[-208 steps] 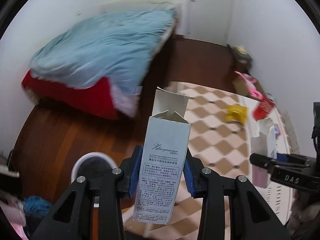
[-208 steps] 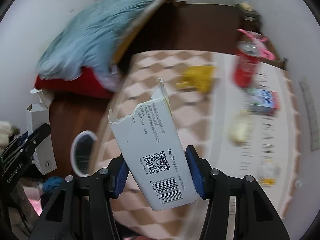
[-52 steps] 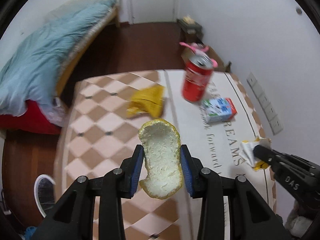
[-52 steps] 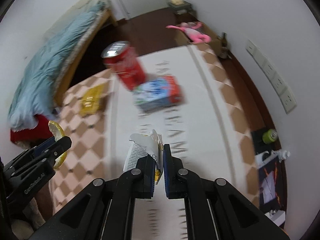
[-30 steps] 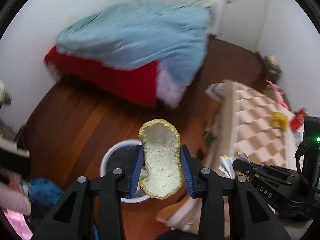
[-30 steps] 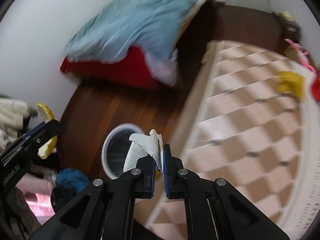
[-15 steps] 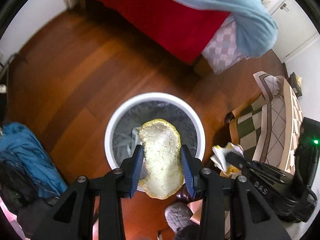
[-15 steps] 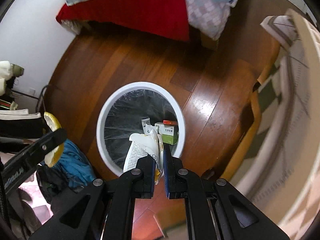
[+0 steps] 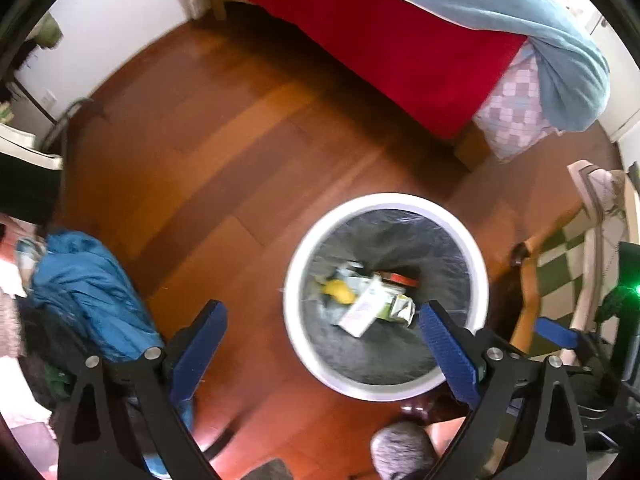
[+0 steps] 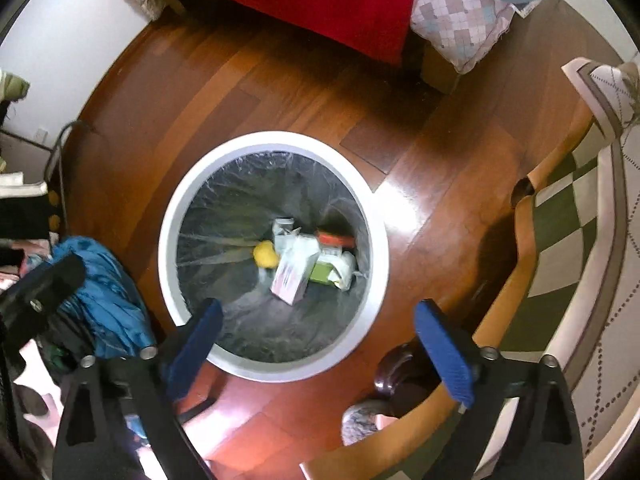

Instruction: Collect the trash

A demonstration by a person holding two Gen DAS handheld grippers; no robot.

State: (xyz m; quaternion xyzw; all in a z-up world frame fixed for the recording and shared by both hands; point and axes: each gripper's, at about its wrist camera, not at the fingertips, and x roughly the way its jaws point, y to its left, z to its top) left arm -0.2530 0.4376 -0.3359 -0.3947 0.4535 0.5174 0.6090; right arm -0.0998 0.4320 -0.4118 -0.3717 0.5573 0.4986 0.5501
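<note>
Both grippers hang over the bin (image 10: 168, 216), a white-rimmed round can with a clear liner, standing on the wood floor (image 10: 280, 92); the left gripper (image 9: 322, 338) has its blue pads spread wide with nothing between them, and the right gripper (image 10: 316, 334) is likewise spread and empty; the trash lies at the bottom of the bin: a yellow peel (image 10: 265, 254), a white carton (image 10: 294, 270), a green box (image 10: 325, 273) and a red-topped box (image 10: 335, 241), piled touching one another; the right view looks almost straight down the bin and shows this pile sharply, while the left view is blurred and sees the bin (image 9: 476, 256) off to its right, with the peel (image 9: 339, 291) and carton (image 9: 362, 312) only as smears; the left view alone shows the blue duvet (image 9: 500, 4) spreading over the red bed (image 9: 400, 48) and the right gripper's body with a green light at its far right edge; the right view alone shows the checked tablecloth (image 10: 572, 248) and table edge in full; both views show a blue garment (image 10: 108, 292) heaped on the floor left of the bin.
</note>
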